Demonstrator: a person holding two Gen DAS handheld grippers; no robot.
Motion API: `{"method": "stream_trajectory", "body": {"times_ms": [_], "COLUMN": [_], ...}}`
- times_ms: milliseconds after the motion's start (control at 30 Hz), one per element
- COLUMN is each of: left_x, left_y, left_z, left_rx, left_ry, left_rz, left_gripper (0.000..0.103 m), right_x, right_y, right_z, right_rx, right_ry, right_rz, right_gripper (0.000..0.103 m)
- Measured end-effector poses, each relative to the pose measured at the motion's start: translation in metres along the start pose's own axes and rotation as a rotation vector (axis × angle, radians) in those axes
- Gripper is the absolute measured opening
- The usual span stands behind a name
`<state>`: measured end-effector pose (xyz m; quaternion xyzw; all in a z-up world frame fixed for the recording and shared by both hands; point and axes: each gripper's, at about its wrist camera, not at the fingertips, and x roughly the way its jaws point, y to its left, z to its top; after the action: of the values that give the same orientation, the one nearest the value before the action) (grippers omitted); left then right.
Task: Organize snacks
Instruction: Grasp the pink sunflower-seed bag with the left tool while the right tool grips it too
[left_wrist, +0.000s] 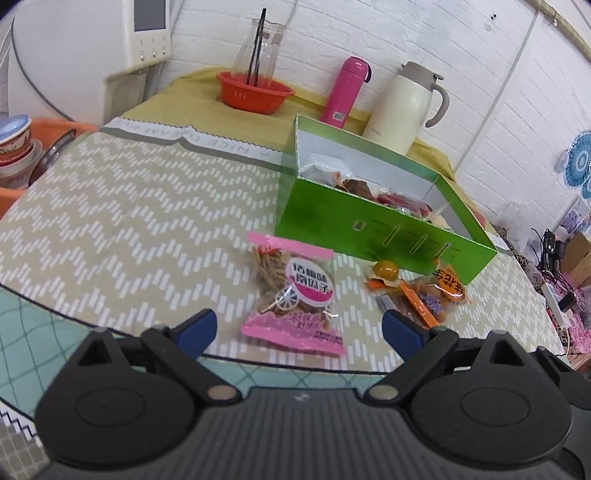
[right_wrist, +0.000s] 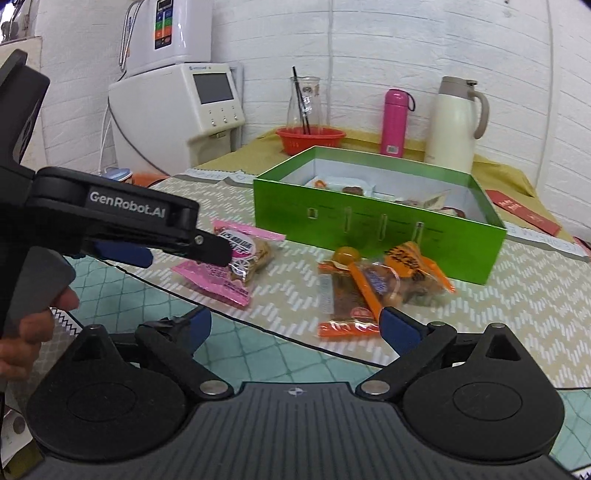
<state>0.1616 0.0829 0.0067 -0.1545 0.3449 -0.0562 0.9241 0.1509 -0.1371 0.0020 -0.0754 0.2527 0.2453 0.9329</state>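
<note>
A pink snack pack lies on the patterned tablecloth, and my left gripper is open with its blue fingertips on either side of the pack's near end. The right wrist view shows that gripper from the side, hovering over the pink pack, held by a hand. To the right, orange snack packs with a yellow ball candy lie before the open green box, which holds several snacks. My right gripper is open and holds nothing, just short of the orange packs and the green box.
Behind the box stand a pink bottle, a cream thermos jug and a red basket holding a glass carafe. A water dispenser is at the back left. An orange basin with bowls sits far left. A red envelope lies right of the box.
</note>
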Motion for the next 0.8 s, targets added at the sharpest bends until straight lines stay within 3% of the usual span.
{"method": "stream_trajectory", "body": {"times_ms": [200, 500, 600, 633, 733, 800], "left_x": [0.021, 0.043, 0.044, 0.045, 0.045, 0.045], "left_y": [0.007, 0.005, 0.002, 0.001, 0.002, 0.004], "left_z": [0.009, 0.013, 0.013, 0.014, 0.014, 0.014], "left_rx": [-0.015, 0.012, 0.038, 0.049, 0.044, 0.026], "left_ry": [0.031, 0.076, 0.073, 0.074, 0.073, 0.068], "left_rz": [-0.012, -0.018, -0.022, -0.027, -0.036, -0.04], "left_gripper": [0.095, 0.089, 0.073, 0.061, 0.06, 0.06], "right_x": [0.039, 0.063, 0.064, 0.063, 0.06, 0.059], "right_y": [0.008, 0.005, 0.005, 0.005, 0.004, 0.004], "right_z": [0.014, 0.018, 0.018, 0.018, 0.017, 0.017], "right_rx": [0.034, 0.084, 0.091, 0.093, 0.115, 0.12], "right_ry": [0.056, 0.097, 0.087, 0.086, 0.078, 0.075], "right_rz": [0.044, 0.074, 0.095, 0.105, 0.155, 0.16], "right_gripper": [0.103, 0.103, 0.103, 0.103, 0.087, 0.087]}}
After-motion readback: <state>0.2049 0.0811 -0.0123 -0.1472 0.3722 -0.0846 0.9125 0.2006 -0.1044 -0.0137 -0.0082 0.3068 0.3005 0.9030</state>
